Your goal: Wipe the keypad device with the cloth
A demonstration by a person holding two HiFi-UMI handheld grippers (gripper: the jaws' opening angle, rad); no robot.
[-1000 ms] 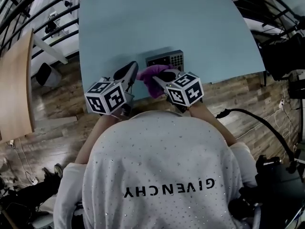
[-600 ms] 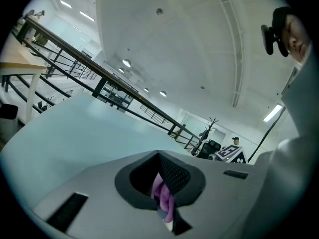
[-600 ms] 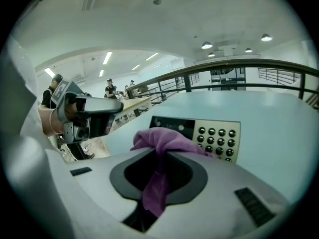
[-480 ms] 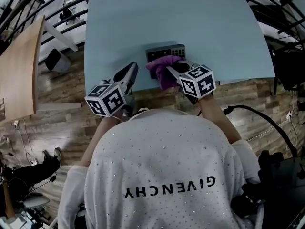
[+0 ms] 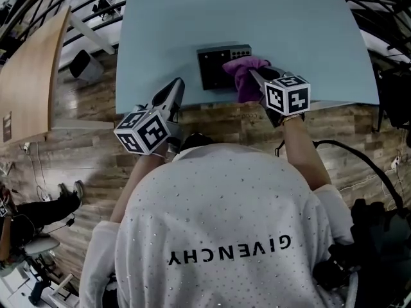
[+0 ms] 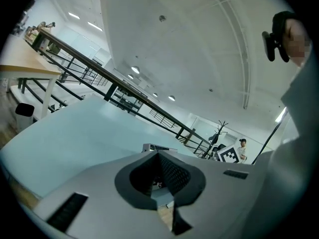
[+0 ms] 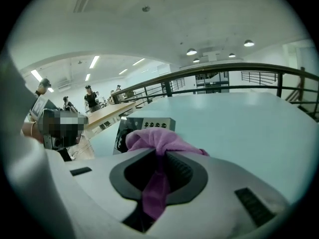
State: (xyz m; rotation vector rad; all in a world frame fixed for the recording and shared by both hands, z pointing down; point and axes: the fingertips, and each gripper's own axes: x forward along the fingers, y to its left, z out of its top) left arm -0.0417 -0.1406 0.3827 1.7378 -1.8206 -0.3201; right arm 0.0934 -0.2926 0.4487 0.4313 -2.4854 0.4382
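The dark keypad device [image 5: 218,66] lies near the front edge of the light blue table [image 5: 192,18]. A purple cloth [image 5: 244,74] covers its right part, and my right gripper [image 5: 257,77] is shut on that cloth. In the right gripper view the cloth [image 7: 159,141] bunches at the jaw tips, with the keypad device [image 7: 142,126] just beyond. My left gripper [image 5: 175,90] hovers over the table's front edge, left of the device. Its jaws are shut with nothing held. The device [image 6: 157,147] peeks over the left gripper's jaws in the left gripper view.
A wooden desk [image 5: 29,76] stands to the left across a wood floor. Black railings [image 5: 58,5] run behind the table. A black cable [image 5: 359,165] lies on the floor at the right. People [image 7: 89,99] stand far off at another desk.
My right gripper has carried the cloth rightward across the keypad device, uncovering its left part. The head view has shifted. The left gripper has stayed about where it was.
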